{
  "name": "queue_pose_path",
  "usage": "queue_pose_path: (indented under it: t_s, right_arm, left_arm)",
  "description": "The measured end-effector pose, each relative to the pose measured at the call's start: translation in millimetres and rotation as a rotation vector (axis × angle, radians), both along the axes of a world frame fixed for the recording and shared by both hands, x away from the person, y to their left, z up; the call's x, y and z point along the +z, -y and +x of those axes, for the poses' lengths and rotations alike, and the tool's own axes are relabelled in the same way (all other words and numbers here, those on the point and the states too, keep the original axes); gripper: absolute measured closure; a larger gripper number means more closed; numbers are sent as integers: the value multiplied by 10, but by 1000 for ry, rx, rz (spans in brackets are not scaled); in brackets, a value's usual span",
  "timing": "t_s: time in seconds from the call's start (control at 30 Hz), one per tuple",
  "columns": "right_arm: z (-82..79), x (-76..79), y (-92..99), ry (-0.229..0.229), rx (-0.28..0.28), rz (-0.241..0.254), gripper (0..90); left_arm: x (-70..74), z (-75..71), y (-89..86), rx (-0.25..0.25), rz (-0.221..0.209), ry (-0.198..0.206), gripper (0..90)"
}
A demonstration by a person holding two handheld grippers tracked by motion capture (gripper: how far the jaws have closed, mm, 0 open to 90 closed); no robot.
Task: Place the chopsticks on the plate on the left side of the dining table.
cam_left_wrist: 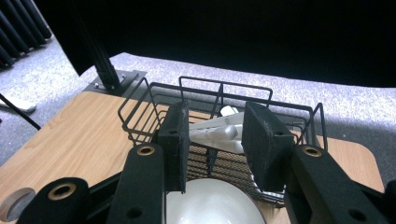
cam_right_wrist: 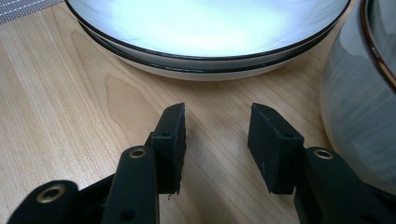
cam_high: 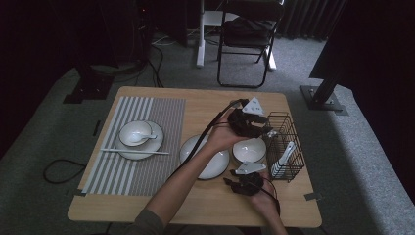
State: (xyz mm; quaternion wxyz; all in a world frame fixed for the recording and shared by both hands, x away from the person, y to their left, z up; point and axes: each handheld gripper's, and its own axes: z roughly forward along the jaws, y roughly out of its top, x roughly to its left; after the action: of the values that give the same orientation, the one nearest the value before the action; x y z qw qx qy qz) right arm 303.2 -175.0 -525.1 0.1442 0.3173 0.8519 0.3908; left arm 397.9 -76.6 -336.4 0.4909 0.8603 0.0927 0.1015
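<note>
White spoon (cam_left_wrist: 215, 133) lying in the black wire basket (cam_left_wrist: 154, 100) at centre frame, partly hidden behind the left gripper (cam_left_wrist: 215, 137); handle end hard to make out. Jaws half apart, gripping nothing, hovering above a small bowl (cam_left_wrist: 212, 205) cut off at the bottom edge. From above, left forearm stretched diagonally toward centre right. Right gripper (cam_right_wrist: 217, 140) low over bare table (cam_right_wrist: 56, 102), jaws half open, empty, near a plate (cam_right_wrist: 205, 28) at top.

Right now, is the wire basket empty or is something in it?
Not empty. The black wire basket holds white spoons, lying slanted between its walls; the high view shows the spoons too.
</note>
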Motion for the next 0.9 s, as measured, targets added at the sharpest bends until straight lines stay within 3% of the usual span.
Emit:
queue_pose_path:
  t_s: [0.37,0.73,0.9]
  right_arm:
    - [0,0,0,1,1,0,559]
    - [1,-1,0,1,2,2,557]
    - [0,-1,0,-1,2,2,555]
  left_arm:
    - [-53,89,35,50,35,9,682]
    - [-208,223,182,79,77,-4,792]
    - [-295,263,252,91,85,-15,792]
